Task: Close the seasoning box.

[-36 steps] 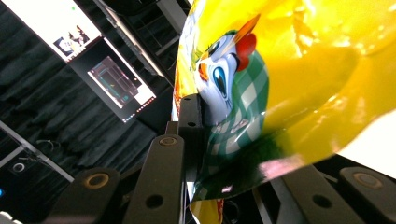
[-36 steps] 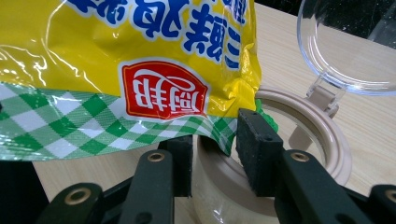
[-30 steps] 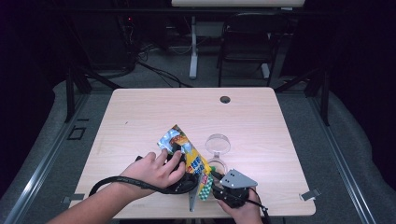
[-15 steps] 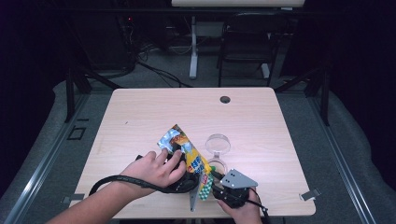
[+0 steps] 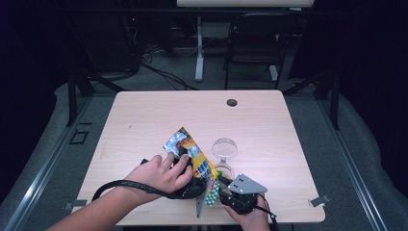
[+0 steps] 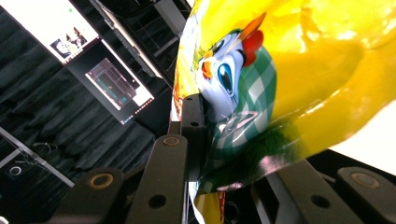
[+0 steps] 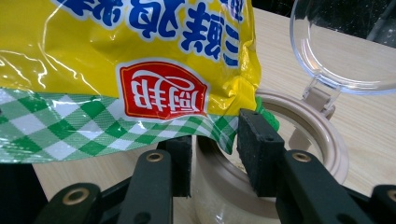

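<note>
Tongs (image 5: 204,185) low, both gripping snack bag (image 5: 192,151)

Yellow snack bag (image 5: 192,156), green-checked bottom, held slanting over beige jar (image 5: 223,172), clear lid (image 5: 224,148) seemingly open

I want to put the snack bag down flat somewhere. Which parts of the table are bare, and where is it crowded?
Bare: the table's far half back to the cable hole, plus its left and right sides. Crowded: the near middle, where both grippers hold the snack bag beside the open jar.
</note>
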A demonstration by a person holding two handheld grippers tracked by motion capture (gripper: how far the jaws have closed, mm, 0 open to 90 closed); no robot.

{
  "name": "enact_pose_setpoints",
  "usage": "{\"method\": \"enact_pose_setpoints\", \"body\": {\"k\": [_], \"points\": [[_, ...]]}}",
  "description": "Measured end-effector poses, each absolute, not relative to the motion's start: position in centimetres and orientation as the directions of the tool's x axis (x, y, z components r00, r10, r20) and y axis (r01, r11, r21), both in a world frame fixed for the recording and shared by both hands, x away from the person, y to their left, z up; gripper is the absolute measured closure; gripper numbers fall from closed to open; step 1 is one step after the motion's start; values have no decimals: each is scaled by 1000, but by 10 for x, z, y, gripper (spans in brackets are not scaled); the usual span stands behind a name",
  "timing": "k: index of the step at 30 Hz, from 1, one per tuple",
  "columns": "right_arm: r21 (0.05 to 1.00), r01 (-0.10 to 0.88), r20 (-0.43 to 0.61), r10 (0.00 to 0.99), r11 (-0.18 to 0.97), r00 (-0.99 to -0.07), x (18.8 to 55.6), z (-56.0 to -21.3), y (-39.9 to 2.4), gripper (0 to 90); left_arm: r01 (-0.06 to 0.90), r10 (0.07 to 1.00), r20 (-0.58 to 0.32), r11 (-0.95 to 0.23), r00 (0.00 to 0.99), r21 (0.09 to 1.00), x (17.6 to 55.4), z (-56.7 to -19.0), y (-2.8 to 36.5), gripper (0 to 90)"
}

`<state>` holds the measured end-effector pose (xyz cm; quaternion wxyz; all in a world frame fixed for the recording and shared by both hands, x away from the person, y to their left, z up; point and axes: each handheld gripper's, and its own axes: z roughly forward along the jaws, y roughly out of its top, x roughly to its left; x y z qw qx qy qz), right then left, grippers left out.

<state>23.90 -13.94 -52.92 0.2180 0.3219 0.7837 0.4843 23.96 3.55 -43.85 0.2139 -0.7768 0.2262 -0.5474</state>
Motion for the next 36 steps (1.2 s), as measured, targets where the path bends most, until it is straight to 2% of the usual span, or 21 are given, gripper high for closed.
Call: {"method": "enact_pose_setpoints", "body": {"k": [36], "points": [[900, 292, -31, 717, 322, -696, 239, -530, -138, 662, -132, -614, 746, -787, 257, -602, 237, -438, 34, 794]]}}
